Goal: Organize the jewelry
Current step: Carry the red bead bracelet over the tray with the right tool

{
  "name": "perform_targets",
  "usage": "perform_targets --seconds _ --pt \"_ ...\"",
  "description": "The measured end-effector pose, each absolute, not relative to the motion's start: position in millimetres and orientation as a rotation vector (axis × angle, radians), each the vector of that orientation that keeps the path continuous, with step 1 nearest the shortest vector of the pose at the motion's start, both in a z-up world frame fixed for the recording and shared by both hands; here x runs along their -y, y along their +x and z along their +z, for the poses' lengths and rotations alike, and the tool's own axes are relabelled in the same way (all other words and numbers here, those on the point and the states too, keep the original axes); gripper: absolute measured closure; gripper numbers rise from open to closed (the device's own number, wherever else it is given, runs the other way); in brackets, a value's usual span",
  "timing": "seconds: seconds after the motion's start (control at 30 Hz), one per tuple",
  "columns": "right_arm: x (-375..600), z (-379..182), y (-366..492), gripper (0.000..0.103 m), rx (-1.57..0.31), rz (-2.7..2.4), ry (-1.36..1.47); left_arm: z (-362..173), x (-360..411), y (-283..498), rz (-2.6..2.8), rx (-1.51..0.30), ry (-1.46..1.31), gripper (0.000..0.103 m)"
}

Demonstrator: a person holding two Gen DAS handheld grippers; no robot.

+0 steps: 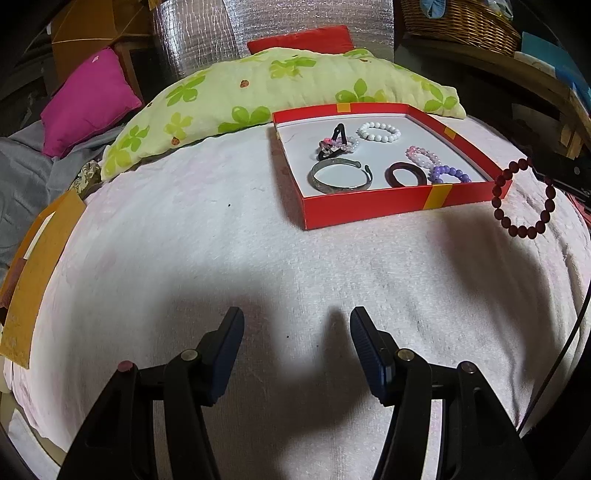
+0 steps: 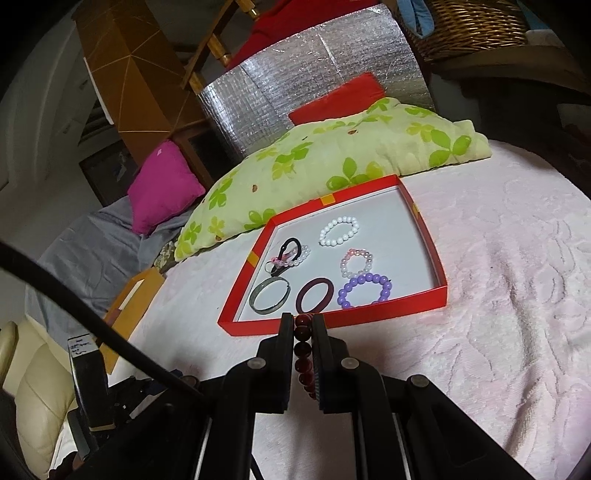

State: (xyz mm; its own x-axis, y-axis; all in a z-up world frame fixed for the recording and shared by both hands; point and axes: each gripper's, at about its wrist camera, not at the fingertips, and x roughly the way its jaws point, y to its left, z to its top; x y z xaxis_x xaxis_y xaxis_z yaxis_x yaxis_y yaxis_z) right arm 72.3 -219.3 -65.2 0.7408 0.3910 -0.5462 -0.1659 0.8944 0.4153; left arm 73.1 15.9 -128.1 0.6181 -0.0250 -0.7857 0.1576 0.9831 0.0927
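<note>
Right gripper (image 2: 303, 323) is clamped nearly shut on a dark red bead bracelet (image 2: 303, 354); beads run in a line between the two pads. In the left wrist view that same bracelet (image 1: 522, 201) hangs in the air as a loop at about 3 o'clock, just beside the right front corner of the red box (image 1: 369, 212), with only a dark bit of the right gripper showing at the frame edge there. Left gripper (image 1: 297, 325) sits at 6 o'clock of its own view, jaws about half open, nothing between them, over the white-pink blanket (image 1: 221, 258). Red box has a white floor and yellow tape marks on the rim. Inside it, from the right wrist view: white bead bracelet (image 2: 339, 230) at 12 o'clock of the box, black hair clip (image 2: 286, 254) tangled with a pink-and-clear bead bracelet (image 2: 291, 260) at 10 o'clock, silver bangle (image 2: 269, 298) at 8 o'clock, dark maroon ring-shaped band (image 2: 315, 295) at 6 o'clock, purple bead bracelet (image 2: 365, 291) at 5 o'clock, touching a pink-white bead bracelet (image 2: 356, 262) just above it. Green flower-print pillow (image 1: 258, 96) lies behind the box at 12 o'clock, magenta cushion (image 1: 88, 99) at 10 o'clock, red cushion (image 1: 301, 40) behind the pillow, wicker basket (image 1: 461, 22) at 1 o'clock.
</note>
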Motion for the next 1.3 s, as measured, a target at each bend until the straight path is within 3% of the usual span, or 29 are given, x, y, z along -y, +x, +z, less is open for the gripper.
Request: perform_targets --seconds 0.7,1.0,1.3 --pt "245 -17 137 0.093 -0.624 0.259 0.368 -120 -17 81 -0.135 -0.908 0.124 0.042" --pt "250 -26 165 0.092 -0.643 0.237 0.422 -74 -18 133 -0.087 -0.802 0.041 0.042" --pt "247 -45 196 0.093 -0.689 0.219 0.425 -89 -6 189 0.005 -0.780 0.025 0.042"
